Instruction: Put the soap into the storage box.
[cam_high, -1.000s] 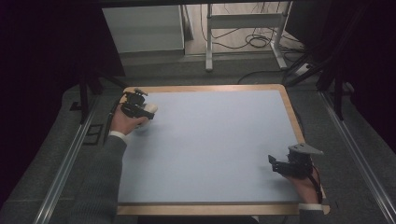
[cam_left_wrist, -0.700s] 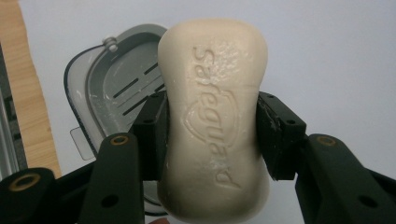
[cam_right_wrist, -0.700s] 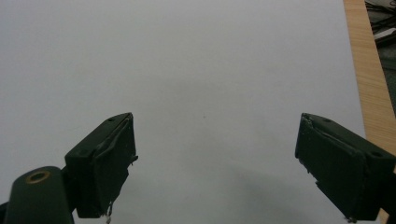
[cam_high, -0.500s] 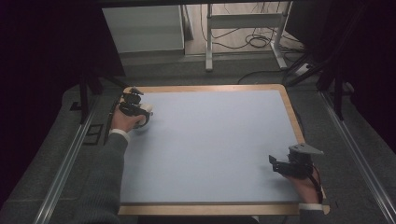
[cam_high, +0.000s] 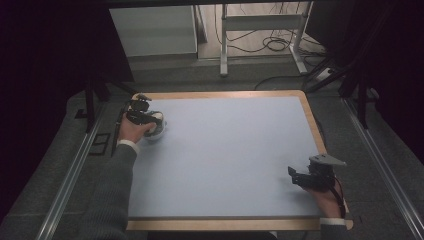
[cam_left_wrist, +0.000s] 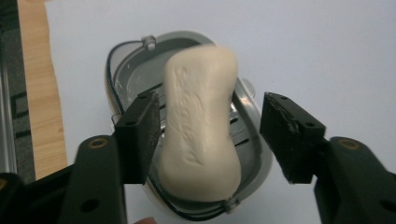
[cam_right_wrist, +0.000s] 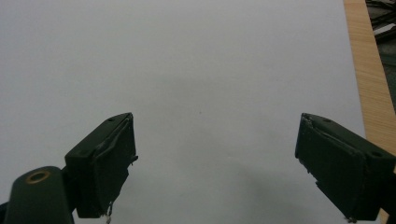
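high view overhead, facing forward; gripper views close, sharing blue mat (cam_high: 230, 155).

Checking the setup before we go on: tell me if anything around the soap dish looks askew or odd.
The soap bar lies tilted in the soap dish, its near end overhanging the rim rather than seated flat. The left claw has just been opening; its pads stand clear of the bar. Nothing spilled or broken on the blue mat.

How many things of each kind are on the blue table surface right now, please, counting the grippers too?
Soap bar: 1
Soap dish: 1
Grippers: 2, the left gripper open around the soap bar, the right gripper open over the bare table
Total: 4
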